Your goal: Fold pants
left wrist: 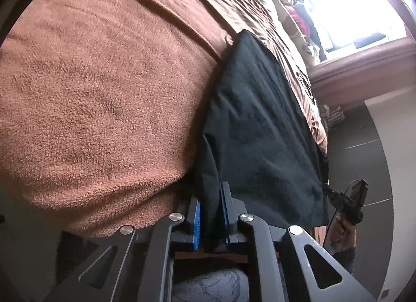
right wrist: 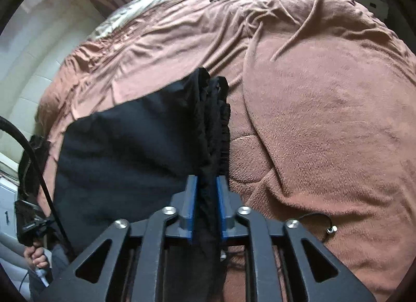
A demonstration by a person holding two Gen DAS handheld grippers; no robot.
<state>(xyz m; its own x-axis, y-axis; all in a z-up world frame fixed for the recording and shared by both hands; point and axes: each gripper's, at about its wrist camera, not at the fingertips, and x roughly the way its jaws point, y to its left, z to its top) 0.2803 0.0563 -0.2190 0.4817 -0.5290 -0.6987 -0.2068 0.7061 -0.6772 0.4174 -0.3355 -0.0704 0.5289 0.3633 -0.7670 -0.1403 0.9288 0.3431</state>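
The black pants [left wrist: 260,120] lay on the brown bed [left wrist: 91,94]. The left gripper [left wrist: 211,213] pinched one corner; the right gripper [right wrist: 206,205] held the waistband loosely. A good fold needed both edges level

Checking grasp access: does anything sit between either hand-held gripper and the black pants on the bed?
Nothing visible does. The pants already lie between the blue pads of the left hand-held gripper and of the right hand-held gripper, on the brown blanket.
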